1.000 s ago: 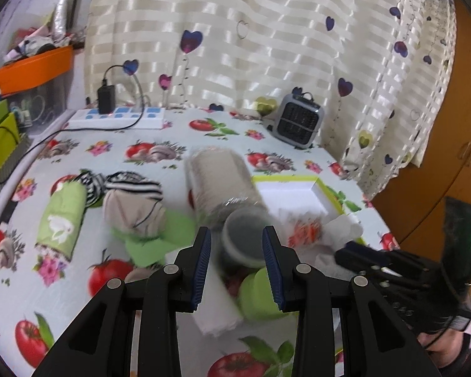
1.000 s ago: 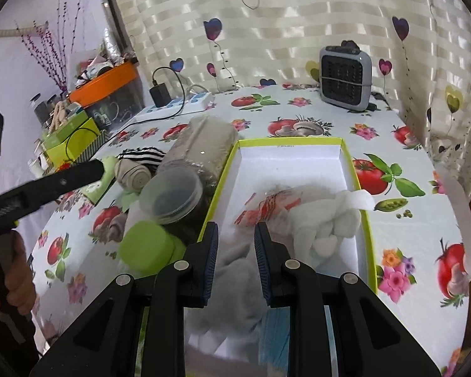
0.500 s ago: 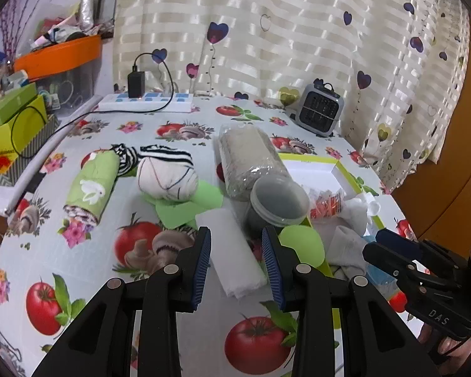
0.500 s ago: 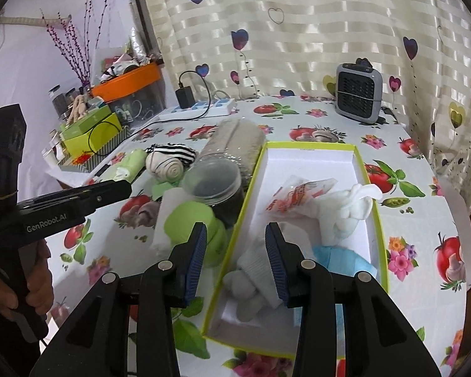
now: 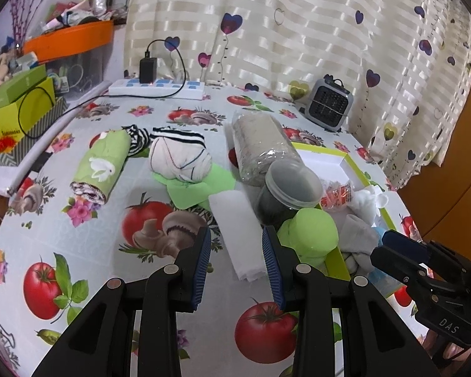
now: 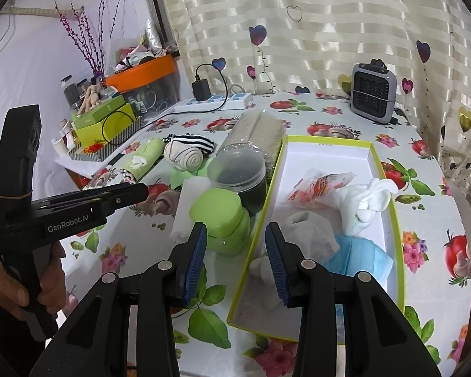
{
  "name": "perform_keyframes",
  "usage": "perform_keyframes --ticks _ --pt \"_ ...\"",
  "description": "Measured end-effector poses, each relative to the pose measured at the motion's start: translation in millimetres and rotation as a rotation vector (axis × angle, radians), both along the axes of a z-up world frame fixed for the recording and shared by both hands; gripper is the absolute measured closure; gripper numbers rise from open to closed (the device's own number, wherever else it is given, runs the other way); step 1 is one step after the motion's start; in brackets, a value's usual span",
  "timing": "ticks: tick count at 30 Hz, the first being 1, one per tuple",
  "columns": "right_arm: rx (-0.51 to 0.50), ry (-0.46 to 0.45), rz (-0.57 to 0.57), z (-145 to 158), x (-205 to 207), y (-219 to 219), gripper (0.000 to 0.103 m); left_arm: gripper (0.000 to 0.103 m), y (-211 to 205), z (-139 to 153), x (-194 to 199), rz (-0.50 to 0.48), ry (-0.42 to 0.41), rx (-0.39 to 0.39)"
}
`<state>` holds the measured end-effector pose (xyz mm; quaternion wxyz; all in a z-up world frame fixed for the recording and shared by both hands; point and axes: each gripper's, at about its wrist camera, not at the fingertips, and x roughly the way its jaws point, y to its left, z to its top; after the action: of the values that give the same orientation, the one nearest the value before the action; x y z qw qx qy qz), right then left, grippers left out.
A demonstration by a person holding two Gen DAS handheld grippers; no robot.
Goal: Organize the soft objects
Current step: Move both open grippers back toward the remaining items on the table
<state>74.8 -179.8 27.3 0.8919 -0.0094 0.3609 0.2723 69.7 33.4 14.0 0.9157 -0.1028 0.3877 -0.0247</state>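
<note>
Readable text: "GenRobot.AI" on side of left gripper (image 6: 122, 196) seen from right wrist cam; "DAS" on right gripper (image 5: 398, 251) body in left wrist cam. Small print on the yellow-green carton (image 5: 14, 116) at desk edge too blurry to read.

Left gripper (image 5: 235, 251): jaws spread, nothing between pads, hovering over desk (image 5: 78, 251) w/ near end of folded white cloth (image 5: 238, 232) showing in the gap. Right gripper (image 6: 235, 253): jaws spread, empty, above near left wall of lime-rimmed box (image 6: 326, 144).

Soft items in box, 4 seen: grey sock (image 6: 311, 235) nearest, blue cloth (image 6: 358, 256) just beside it, white knotted cloth (image 6: 365, 202), red/white printed plastic packet (image 6: 322, 185).

Soft items on desk outside box: 1 green rolled towel w/ white rabbit (image 5: 102, 165), 1 white sock ball w/ black stripes (image 5: 180, 157) on flat green sheet (image 5: 201, 185), 1 plastic-wrapped beige roll (image 5: 262, 147) along box's left wall, plus the white cloth.

2 jars touching box's left side: clear one w/ dark contents (image 6: 240, 177), lime-green one (image 6: 221, 220) in front.

Back of desk: 1 white power strip (image 5: 157, 86) w/ 1 black charger plugged in, 1 small grey heater (image 6: 373, 92).
</note>
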Motion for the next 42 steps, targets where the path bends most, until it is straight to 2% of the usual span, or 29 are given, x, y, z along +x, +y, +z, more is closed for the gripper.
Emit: perform_keyframes --ticks 8,21,34,40,42 --pt "-0.006 -0.002 0.009 -0.3 -1.9 3.1 0.063 0.07 2.2 -13.2 5.6 -0.008 0.027 -0.014" --pt "-0.008 0.005 0.011 -2.9 -0.4 4.9 0.063 0.066 -0.5 -35.8 40.3 -0.007 0.107 -0.026" --pt "-0.009 0.003 0.012 -3.5 2.3 5.1 0.063 0.063 -6.7 -59.6 71.9 -0.035 0.187 -0.112" --pt "-0.009 0.004 0.009 -3.7 2.8 5.7 0.063 0.063 -11.1 -60.0 71.9 -0.064 0.183 -0.074" --pt "-0.009 0.004 0.01 -3.7 4.2 5.4 0.063 0.07 -9.1 -60.4 71.4 -0.069 0.18 -0.067"
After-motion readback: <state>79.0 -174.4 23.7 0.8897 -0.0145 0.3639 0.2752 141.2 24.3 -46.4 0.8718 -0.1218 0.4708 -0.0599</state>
